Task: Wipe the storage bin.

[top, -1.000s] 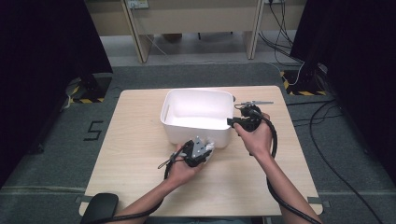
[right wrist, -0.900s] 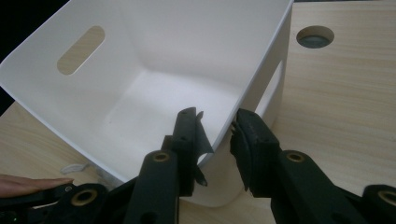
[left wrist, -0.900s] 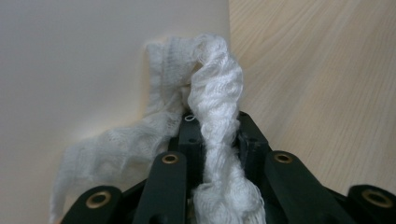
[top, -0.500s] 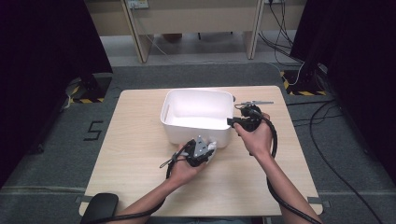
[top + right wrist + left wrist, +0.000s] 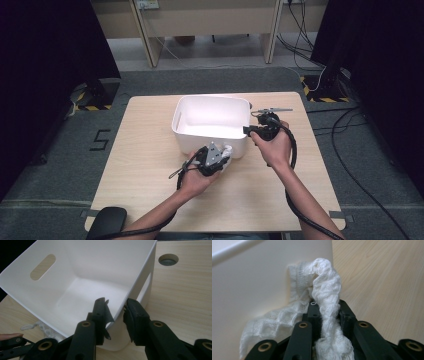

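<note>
Left gripper (image 5: 325, 315) clamped on white knitted cloth (image 5: 324, 285) beside bin wall, right gripper (image 5: 116, 308) clamped on white bin (image 5: 82, 272) rim.

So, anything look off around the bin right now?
Nothing spilled or damaged. The white knit cloth is outside the bin, pressed against its near wall, clamped in the left gripper. The right gripper straddles the bin's corner rim. The bin sits level and looks empty.

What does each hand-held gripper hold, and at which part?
The left hand-held gripper pinches a white knitted cloth at a bunched fold. The right hand-held gripper clamps the white plastic bin by its near corner rim.
</note>
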### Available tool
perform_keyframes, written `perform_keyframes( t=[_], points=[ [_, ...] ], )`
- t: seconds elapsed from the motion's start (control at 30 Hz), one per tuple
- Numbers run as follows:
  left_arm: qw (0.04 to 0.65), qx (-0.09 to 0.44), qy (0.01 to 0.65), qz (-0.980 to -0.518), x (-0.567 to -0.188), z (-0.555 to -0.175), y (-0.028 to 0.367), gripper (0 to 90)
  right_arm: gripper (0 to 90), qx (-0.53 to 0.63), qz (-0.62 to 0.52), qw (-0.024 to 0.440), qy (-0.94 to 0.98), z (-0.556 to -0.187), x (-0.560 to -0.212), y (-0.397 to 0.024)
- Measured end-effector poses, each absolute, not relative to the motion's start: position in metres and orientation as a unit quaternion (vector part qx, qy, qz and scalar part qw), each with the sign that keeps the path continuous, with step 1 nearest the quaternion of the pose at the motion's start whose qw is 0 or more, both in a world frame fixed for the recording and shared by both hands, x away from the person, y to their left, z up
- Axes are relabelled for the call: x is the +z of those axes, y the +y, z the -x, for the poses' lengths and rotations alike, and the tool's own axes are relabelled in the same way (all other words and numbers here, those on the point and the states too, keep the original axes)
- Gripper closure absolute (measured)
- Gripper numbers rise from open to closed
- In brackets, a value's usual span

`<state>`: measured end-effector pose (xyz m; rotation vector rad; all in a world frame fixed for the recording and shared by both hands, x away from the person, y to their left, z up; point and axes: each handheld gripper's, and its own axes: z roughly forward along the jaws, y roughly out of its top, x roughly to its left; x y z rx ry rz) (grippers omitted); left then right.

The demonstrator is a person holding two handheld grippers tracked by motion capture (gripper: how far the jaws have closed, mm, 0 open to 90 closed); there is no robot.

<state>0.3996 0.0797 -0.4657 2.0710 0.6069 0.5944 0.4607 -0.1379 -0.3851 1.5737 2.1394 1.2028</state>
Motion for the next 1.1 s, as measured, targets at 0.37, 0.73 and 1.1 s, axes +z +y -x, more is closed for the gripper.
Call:
perform_keyframes(
  t=[0.37,0.73,1.1],
  points=[
    [0.444,0.244,0.237,-0.829,-0.451,-0.399,0.079,75.9,70.6,0.41,-0.537,0.113,0.728,-0.461,-0.385,-0.138],
    [0.453,0.247,0.233,-0.825,-0.442,-0.398,0.077,76.0,70.6,0.41,-0.537,0.113,0.729,-0.461,-0.385,-0.138],
    [0.451,0.249,0.225,-0.827,-0.438,-0.398,0.071,75.9,70.7,0.41,-0.538,0.114,0.728,-0.462,-0.385,-0.138]
  ],
)
